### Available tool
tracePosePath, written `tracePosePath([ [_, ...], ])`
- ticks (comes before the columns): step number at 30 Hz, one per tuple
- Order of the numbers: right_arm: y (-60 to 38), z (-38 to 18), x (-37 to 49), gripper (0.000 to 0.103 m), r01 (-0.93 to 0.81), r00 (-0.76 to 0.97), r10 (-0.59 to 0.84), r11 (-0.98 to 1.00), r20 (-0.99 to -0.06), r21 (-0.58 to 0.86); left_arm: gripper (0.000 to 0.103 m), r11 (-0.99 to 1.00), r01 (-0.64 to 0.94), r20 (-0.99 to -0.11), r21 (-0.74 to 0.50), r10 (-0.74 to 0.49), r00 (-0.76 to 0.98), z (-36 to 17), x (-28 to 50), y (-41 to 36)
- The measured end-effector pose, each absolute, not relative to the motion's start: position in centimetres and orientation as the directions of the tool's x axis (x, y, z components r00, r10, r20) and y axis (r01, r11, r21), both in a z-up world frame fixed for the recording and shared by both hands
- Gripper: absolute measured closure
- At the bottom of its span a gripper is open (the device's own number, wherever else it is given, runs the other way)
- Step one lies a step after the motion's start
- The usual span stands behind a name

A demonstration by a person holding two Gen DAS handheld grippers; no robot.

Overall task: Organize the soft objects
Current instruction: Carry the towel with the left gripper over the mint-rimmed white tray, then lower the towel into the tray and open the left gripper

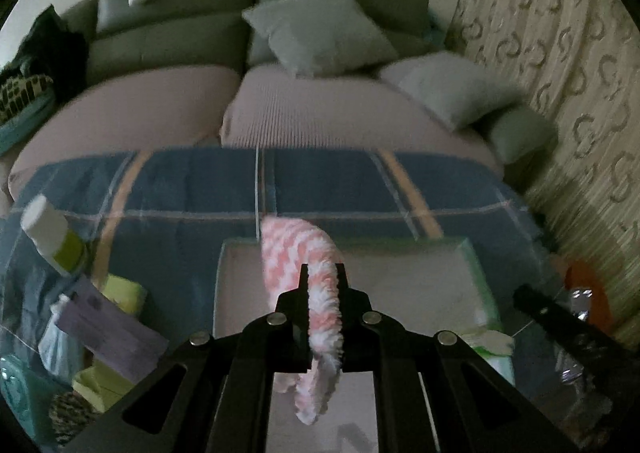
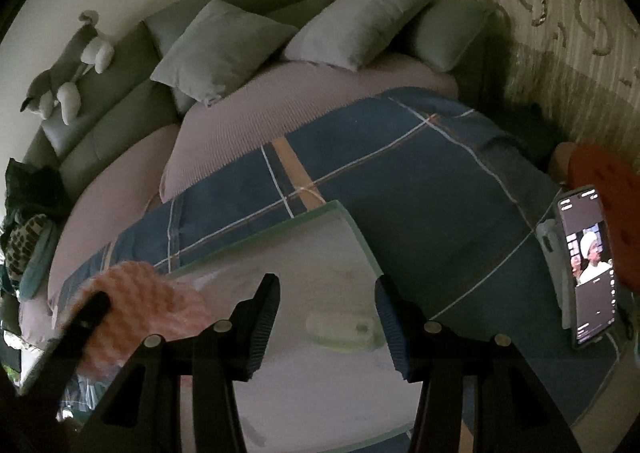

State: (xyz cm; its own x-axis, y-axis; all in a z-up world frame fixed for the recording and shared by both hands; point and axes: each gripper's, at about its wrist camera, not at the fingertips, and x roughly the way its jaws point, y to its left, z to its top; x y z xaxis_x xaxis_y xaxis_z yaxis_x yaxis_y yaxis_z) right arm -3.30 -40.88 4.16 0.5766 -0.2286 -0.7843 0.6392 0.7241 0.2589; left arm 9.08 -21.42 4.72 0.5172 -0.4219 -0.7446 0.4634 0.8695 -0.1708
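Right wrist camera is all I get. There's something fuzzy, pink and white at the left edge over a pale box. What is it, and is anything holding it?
Observer: It is a fluffy pink-and-white striped cloth, clamped between the closed fingers of the left gripper.
Operator: Does it touch the box?
Observer: It hangs above the pale, green-rimmed box; I cannot tell whether it touches.
Operator: What lies left of that box?
Observer: A clutter your view lacks: a white bottle with a yellow-green label and a purple carton.
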Motion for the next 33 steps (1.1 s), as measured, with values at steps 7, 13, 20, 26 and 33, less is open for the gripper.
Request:
tracePosePath([
  [7, -40.2, 3.6, -2.5, 0.051, 0.615, 0.577, -0.200, 0.744, -0.792, 0.260, 0.095, 0.872, 0.464, -0.829, -0.156, -0.371, 0.419, 0.3, 9.5, -22.6],
  [13, -40.1, 3.2, -2.2, 0.050, 0.611, 0.569, -0.188, 0.748, -0.801, 0.259, 0.094, 0.862, 0.492, -0.849, -0.122, -0.348, 0.399, -0.5, 8.5, -23.6],
  [20, -39.8, 3.2, -2.0, 0.050, 0.603, 0.570, -0.181, 0.754, -0.802, 0.259, 0.039, 0.870, 0.472, -0.832, -0.144, -0.365, 0.417, 0.9, 8.5, -23.1],
  [26, -39.5, 3.0, -1.7, 0.050, 0.598, 0.566, -0.174, 0.759, -0.806, 0.257, 0.035, 0.896, 0.420, -0.812, -0.145, -0.351, 0.467, 2.6, 9.1, -21.1],
  [33, -38.0, 2.9, -0.7, 0.042, 0.568, 0.563, -0.160, 0.787, -0.811, 0.240, 0.029, 0.935, 0.305, -0.803, -0.179, -0.318, 0.504, 3.6, 10.6, -17.3],
])
